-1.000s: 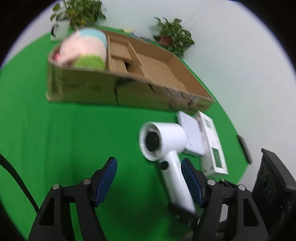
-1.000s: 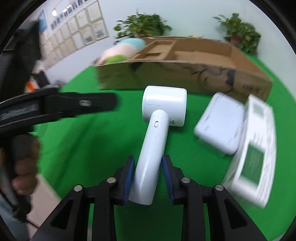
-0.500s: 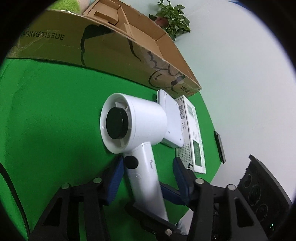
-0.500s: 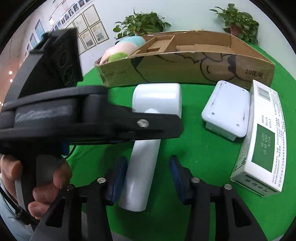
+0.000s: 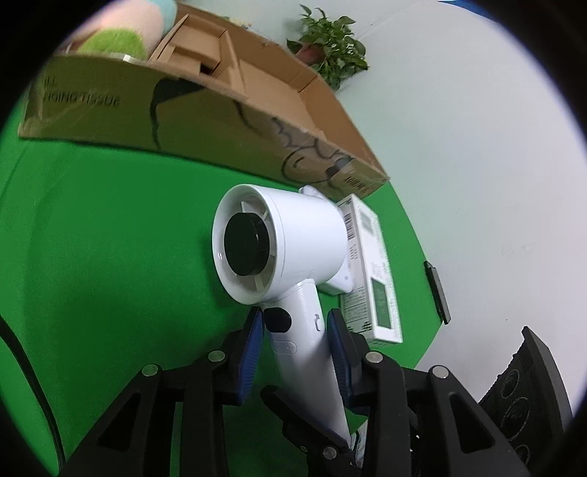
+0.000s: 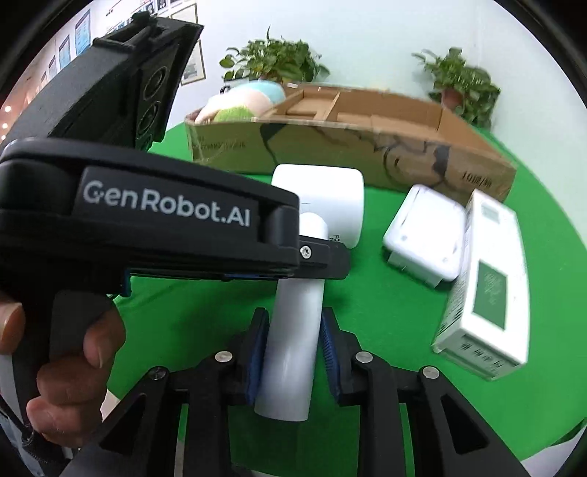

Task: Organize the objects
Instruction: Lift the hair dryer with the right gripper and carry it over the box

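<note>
**Both grippers closing on the hair dryer's handle**

The left gripper [image 5: 296,352] has just been closing, and its blue pads now sit against both sides of the white hair dryer [image 5: 282,242] handle, just below the barrel; the grip looks firm, though motion blur makes the contact on the left pad hard to confirm. In the right wrist view, a person's hand [image 6: 69,363] wraps the black grip of that left tool at the far left of the frame. The right gripper [image 6: 291,346] has also just been closing; its pads press the lower end of the same handle [image 6: 293,330], nearer the butt.

The dryer lies on a green table cover [image 5: 110,257], barrel pointing toward a long cardboard box [image 5: 205,121] behind it. A pink, blue and green plush toy [image 5: 121,33] fills the box's left end. To the dryer's right lie a white adapter [image 6: 425,238] and, touching it, a white-and-green carton [image 6: 488,286]. Two potted plants [image 6: 275,62] stand against a pale wall beyond the box.
</note>
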Demonstrator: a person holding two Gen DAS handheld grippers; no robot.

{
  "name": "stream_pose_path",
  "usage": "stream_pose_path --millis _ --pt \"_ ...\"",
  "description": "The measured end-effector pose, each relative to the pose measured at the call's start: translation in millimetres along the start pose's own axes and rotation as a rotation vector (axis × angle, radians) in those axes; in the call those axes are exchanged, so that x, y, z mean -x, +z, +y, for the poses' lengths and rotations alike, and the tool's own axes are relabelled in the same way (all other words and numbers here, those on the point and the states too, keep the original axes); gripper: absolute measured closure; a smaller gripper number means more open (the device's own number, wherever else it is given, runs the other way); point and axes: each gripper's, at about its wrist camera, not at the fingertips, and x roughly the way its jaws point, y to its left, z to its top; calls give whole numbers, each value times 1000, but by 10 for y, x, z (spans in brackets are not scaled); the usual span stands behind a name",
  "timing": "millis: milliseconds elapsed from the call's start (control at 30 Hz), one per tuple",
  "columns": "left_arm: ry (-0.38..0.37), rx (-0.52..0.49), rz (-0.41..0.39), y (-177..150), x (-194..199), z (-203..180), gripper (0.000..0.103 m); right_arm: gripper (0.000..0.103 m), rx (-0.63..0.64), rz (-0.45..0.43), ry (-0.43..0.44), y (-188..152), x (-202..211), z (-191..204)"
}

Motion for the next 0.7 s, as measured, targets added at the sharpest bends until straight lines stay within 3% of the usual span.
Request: stream_pose_path --millis 200,433,700 --pt "51 -89 -58 181 191 -323 69 79 -22 -66 -11 216 178 -61" --pt "45 -165 -140 534 463 -700 69 79 -32 -164 -26 660 499 -172" --pt "31 -224 -191 926 441 -1060 69 80 -32 -245 -59 1145 709 -282"
